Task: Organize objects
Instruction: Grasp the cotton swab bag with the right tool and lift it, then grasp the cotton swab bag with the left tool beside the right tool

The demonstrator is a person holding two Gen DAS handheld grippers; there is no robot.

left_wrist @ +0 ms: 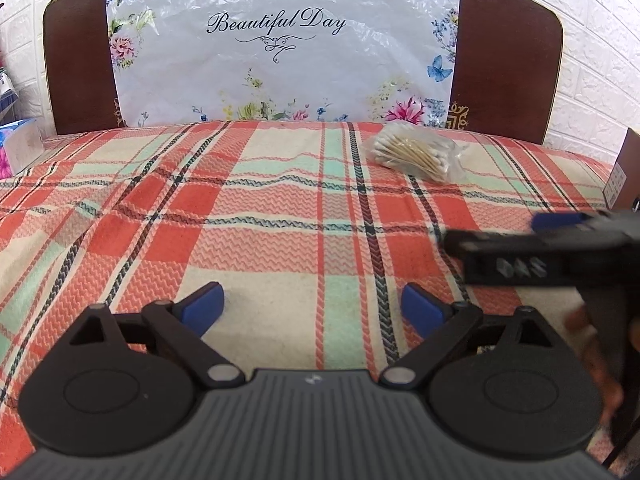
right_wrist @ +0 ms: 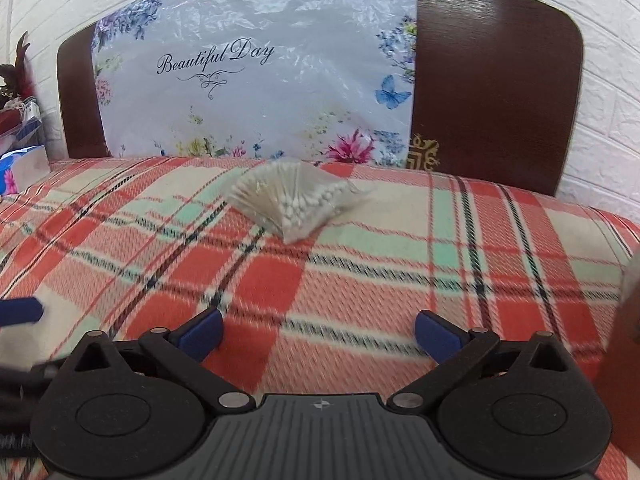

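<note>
Lying on the plaid blanket (left_wrist: 280,208) at its far right, close to the headboard (left_wrist: 508,60), a clear bag of cotton swabs (left_wrist: 414,156) is seen. The left gripper (left_wrist: 312,308) is held spread wide above the near part of the blanket, nothing between its blue pads (left_wrist: 206,306). The right gripper (right_wrist: 318,334) is likewise released and empty, well short of the bag.
</note>
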